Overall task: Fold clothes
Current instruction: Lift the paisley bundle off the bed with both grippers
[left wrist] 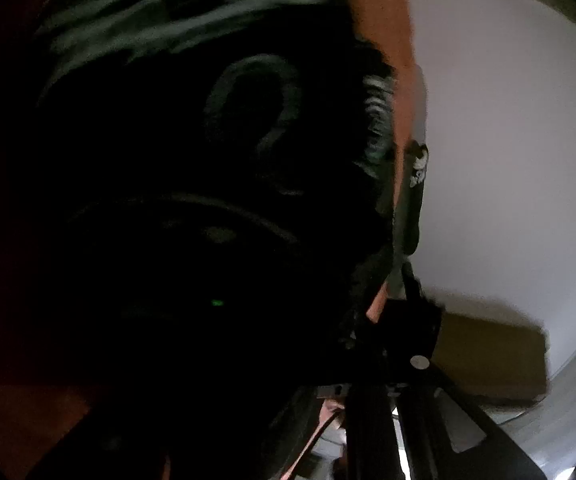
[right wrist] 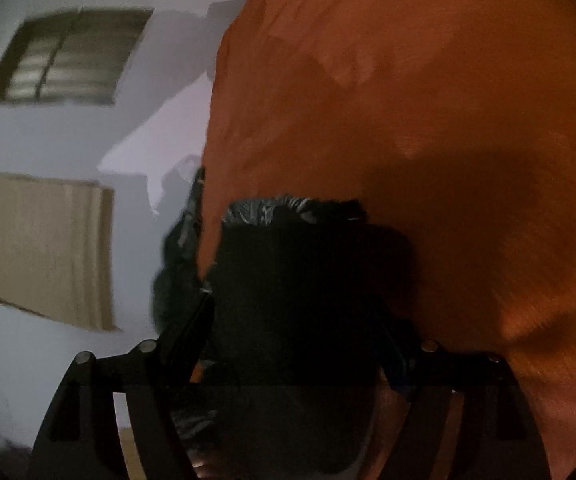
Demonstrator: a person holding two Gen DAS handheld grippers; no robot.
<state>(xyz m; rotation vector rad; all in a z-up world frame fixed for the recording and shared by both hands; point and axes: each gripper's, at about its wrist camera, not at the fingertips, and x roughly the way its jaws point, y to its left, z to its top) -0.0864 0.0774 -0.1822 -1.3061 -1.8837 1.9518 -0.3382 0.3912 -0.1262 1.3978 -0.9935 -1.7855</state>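
A garment, orange on one side with a black, grey-printed part, hangs lifted in front of both cameras. In the left wrist view the black printed cloth [left wrist: 215, 152] covers most of the lens, with an orange strip [left wrist: 384, 24] along its right edge; my left gripper [left wrist: 384, 320] is shut on the cloth's edge. In the right wrist view the orange cloth [right wrist: 428, 120] fills the right side, and a black ribbed hem [right wrist: 288, 208] lies bunched between the fingers of my right gripper [right wrist: 292, 280], which is shut on it.
A white wall [left wrist: 508, 160] lies behind the cloth. A tan rectangular panel [right wrist: 39, 248] and a dark louvred window [right wrist: 71, 56] show on the wall [right wrist: 55, 140] in the right wrist view. The tan panel also shows in the left wrist view [left wrist: 488, 356].
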